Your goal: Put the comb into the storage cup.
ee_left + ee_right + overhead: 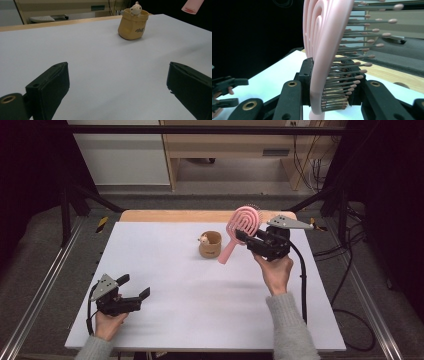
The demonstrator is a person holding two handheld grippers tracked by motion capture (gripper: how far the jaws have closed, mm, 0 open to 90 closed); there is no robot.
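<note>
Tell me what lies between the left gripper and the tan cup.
Nothing: from the left gripper to the cup the white table is bare in the high view; the left gripper view shows the same bare stretch ahead of its open jaws.

1. Right gripper (329, 82), jaws clamped on a pink hairbrush (324, 42) near the base of its head.
2. Brush upright, bristles (359, 45) pointing right.
3. Below, white table (272, 77); at far left, the left gripper (225, 92), held apart.
</note>
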